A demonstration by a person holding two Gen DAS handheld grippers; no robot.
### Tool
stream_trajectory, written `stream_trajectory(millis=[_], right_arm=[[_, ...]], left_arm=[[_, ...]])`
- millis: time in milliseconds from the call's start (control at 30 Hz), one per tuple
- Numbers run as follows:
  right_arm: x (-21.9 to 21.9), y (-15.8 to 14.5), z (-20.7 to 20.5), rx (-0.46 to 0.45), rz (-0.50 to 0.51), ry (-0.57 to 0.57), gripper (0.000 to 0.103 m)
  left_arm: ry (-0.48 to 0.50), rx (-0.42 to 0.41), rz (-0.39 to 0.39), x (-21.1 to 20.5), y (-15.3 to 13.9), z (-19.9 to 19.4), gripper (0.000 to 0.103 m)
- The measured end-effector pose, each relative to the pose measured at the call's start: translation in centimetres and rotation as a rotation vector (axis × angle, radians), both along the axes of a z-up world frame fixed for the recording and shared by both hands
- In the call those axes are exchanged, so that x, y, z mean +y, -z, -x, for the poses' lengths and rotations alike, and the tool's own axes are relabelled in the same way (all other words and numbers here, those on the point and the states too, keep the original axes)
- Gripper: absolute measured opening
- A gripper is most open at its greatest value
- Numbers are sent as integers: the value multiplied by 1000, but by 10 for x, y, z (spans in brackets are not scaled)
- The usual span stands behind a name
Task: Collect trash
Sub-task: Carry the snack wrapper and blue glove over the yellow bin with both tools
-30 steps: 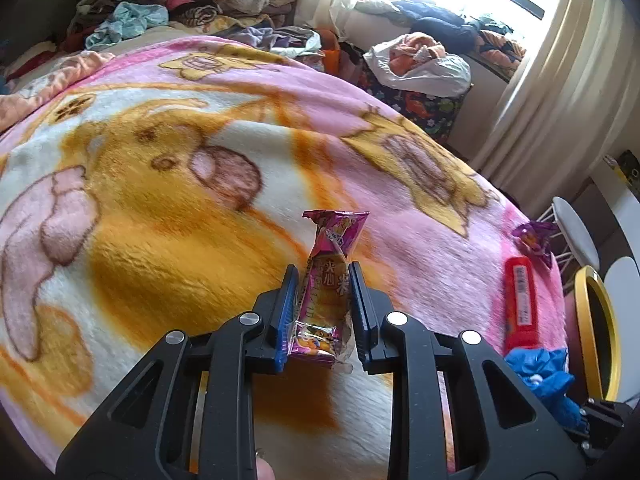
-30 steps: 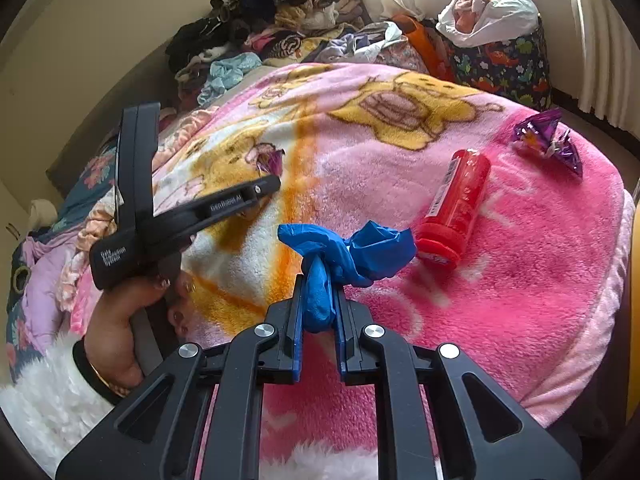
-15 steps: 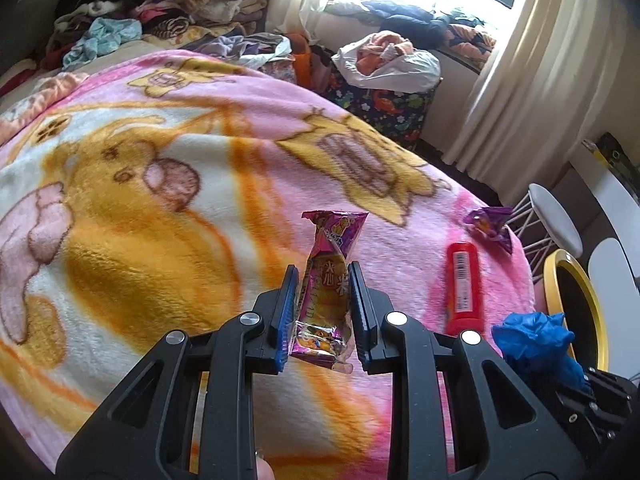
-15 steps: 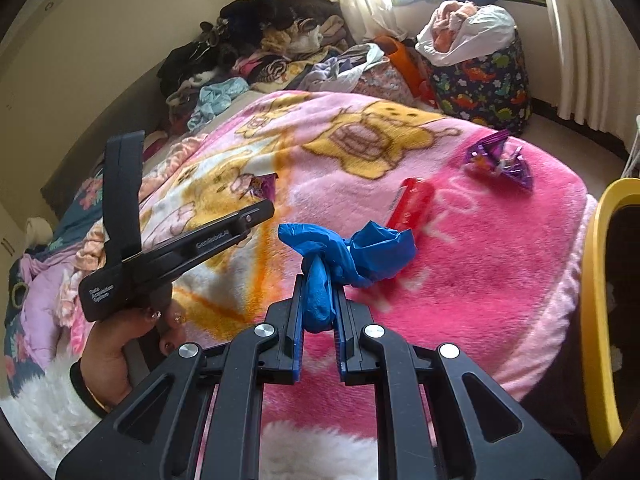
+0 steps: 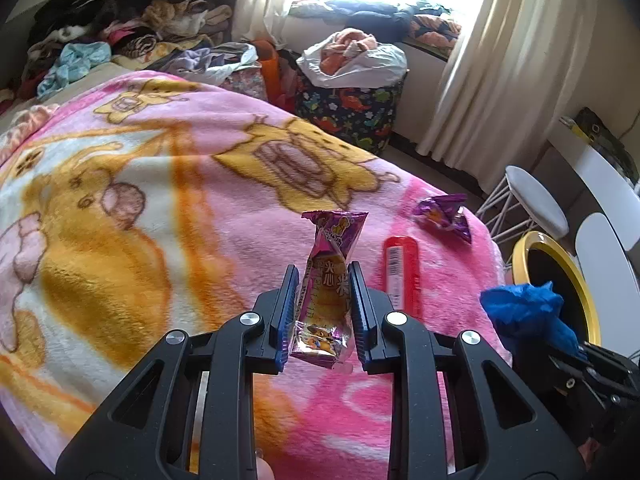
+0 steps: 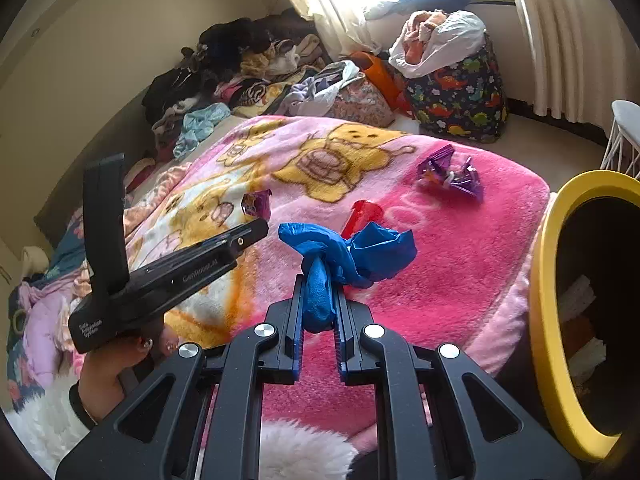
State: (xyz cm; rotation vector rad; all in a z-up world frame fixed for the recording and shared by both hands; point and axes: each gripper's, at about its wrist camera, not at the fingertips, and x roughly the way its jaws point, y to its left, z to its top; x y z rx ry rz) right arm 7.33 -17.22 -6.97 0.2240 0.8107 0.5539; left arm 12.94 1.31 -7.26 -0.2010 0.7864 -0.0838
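My left gripper (image 5: 323, 276) is shut on a pink-purple snack wrapper (image 5: 328, 280), held upright above the bed. My right gripper (image 6: 318, 284) is shut on a crumpled blue glove (image 6: 352, 250); the glove also shows at the right of the left wrist view (image 5: 528, 312). A red tube (image 5: 401, 276) and a crumpled purple wrapper (image 5: 444, 214) lie on the pink blanket (image 5: 160, 200). They also show in the right wrist view, tube (image 6: 360, 214) partly behind the glove, wrapper (image 6: 450, 172). A yellow-rimmed bin (image 6: 548, 320) stands beside the bed's corner, to the right of the glove.
Piles of clothes (image 5: 132, 40) lie along the far side of the bed. A patterned basket with a white bag (image 5: 352, 92) stands by the curtains. A white stool (image 5: 536, 204) stands near the bin (image 5: 588, 308). White fluffy fabric (image 6: 300, 452) lies below my right gripper.
Both grippers have swung to the right toward the bed's corner, carrying their items. The yellow-rimmed bin has come much closer in the right wrist view.
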Motion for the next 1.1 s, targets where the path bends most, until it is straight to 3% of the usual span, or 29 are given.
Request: stream_trajectory(millis=[1100], right_arm=[[-117, 1, -20, 21, -68, 261, 12]], left_arm=[[174, -27, 3, -85, -16, 7, 19]])
